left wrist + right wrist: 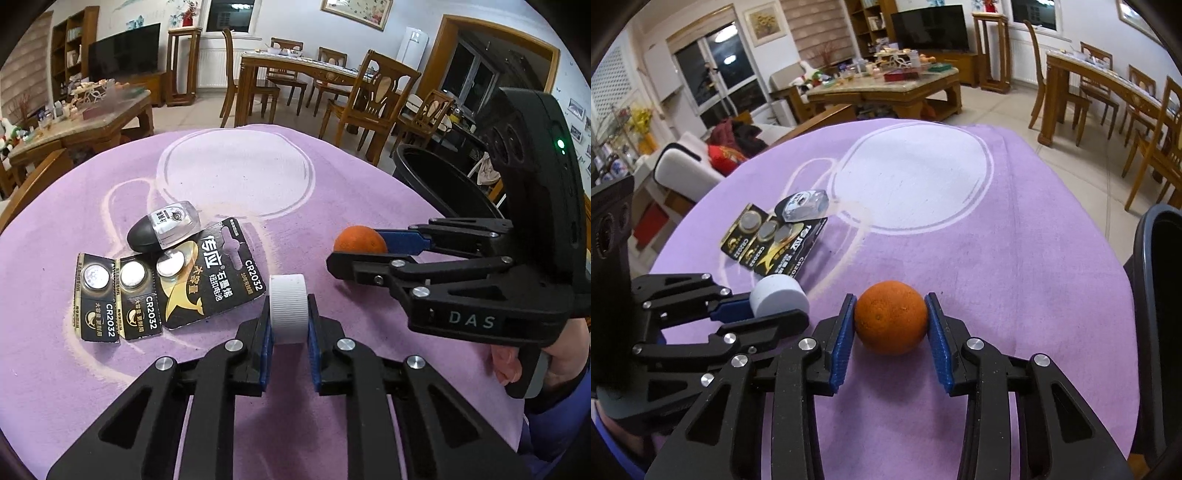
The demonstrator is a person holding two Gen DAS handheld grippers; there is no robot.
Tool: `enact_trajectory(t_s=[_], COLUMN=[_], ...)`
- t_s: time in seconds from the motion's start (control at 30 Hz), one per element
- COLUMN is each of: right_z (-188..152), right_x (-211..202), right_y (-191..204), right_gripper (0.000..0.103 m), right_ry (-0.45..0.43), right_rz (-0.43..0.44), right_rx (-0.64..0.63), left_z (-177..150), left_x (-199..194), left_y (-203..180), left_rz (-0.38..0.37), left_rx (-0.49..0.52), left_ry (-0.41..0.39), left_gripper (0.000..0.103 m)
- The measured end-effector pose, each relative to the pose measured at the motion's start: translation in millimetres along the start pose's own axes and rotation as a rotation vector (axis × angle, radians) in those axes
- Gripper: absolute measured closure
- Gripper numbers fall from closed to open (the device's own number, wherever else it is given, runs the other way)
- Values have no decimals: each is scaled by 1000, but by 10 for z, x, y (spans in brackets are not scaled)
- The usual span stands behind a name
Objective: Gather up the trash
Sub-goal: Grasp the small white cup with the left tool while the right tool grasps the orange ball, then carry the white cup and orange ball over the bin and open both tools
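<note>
Bottle cap, white and ribbed, pinched in the left hand-held gripper above the purple surface. Orange, round and dimpled, sits on the surface clamped by the right hand-held gripper. Black bin at the right edge, cut off.

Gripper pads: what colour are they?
Blue pads, ribbed, on black fingers; clearest in the right wrist view.
</note>
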State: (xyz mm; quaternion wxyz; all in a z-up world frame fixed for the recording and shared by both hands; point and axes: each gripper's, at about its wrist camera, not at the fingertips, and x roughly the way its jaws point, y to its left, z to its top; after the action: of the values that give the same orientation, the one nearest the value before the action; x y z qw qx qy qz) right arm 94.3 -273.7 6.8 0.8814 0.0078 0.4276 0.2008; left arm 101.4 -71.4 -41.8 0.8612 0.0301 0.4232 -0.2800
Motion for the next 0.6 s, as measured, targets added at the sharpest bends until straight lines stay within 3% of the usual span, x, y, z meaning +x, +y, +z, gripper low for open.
enact_trajectory(t_s=[0.17, 0.3, 0.6], right_z=[-49, -54, -155], right_x=[-219, -543, -1323], right_y=[-53, -172, -899], right_gripper=[66, 66, 66], right_ry=[-62, -140, -299], right_rz=[41, 58, 43], right_rx=[27, 50, 175], left_z=[4, 33, 368], left_x=[-151, -178, -360], left_y=[-3, -9, -415], left_rz=[-19, -47, -135], left_rx=[6, -22, -12], left_ry=[-95, -117, -196], left_gripper=[86, 86, 86])
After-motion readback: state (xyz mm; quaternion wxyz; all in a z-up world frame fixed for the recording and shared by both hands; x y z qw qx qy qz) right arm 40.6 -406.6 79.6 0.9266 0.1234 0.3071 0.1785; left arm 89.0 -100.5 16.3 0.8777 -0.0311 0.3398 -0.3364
